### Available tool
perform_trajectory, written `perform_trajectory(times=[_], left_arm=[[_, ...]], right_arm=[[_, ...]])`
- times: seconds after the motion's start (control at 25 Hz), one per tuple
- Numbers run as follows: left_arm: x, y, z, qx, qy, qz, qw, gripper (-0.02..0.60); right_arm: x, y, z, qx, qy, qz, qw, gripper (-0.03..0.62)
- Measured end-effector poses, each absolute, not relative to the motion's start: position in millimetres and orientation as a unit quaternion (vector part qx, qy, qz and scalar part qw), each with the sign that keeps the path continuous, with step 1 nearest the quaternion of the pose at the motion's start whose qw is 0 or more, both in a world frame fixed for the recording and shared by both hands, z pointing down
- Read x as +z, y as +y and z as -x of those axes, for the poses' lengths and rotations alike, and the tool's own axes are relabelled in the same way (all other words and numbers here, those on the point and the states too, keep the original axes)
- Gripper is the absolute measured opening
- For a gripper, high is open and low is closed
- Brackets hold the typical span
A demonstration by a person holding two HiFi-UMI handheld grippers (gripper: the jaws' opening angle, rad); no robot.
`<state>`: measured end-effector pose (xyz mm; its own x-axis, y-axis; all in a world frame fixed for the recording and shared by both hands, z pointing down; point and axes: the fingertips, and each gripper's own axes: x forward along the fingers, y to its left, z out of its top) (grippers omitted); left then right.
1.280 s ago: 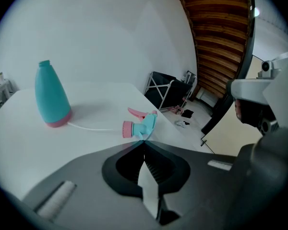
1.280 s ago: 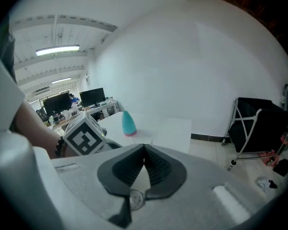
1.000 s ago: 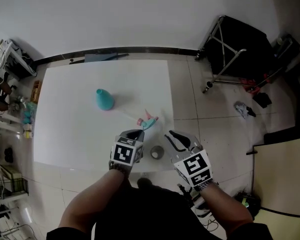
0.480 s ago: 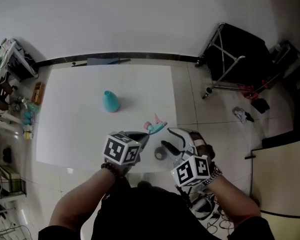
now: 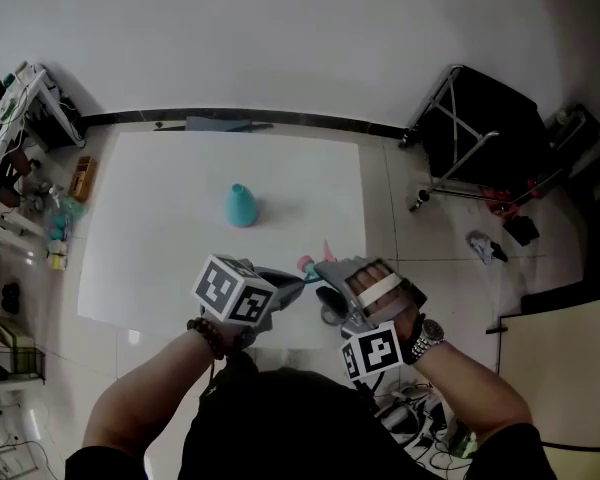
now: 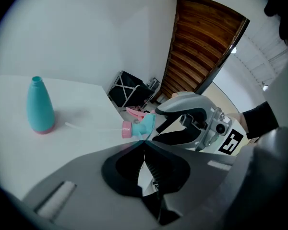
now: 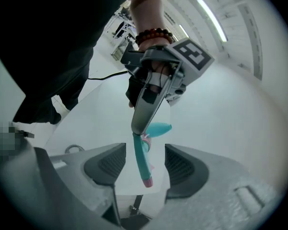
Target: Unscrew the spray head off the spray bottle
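Spray head (image 6: 139, 126) is already off the bottle (image 5: 242, 206), which stands well apart on the table (image 5: 150, 218). Left tongs (image 6: 143, 140) are clamped on its teal body. Right tongs (image 7: 144, 169) have just been opening, wide around it and not touching. It looks like light, stiff, slick plastic, so I'd grab the body, not the thin dip tube (image 6: 86, 127).

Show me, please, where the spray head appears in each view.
Head view: spray head low centre, pinched at the left gripper's tip.
Left gripper view: centre, just past the shut jaw tips holding it.
Right gripper view: lower centre, between the right gripper's jaws, which have just been opening and do not touch it.
Shared landmark: the teal bottle, beyond the spray head in all three.
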<state>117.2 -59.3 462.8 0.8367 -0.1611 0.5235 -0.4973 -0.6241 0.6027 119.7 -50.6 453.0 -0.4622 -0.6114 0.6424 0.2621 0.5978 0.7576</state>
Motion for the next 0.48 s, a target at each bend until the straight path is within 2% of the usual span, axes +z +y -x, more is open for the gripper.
perform_trajectory(times=[0.48], left_arm=[[448.8, -46.2, -100.4, 0.178, -0.101, -0.864, 0.459, 0.018]], right_arm=[[466.8, -60.3, -92.2, -0.466, -0.700, -0.027, 0.541, 0.238]])
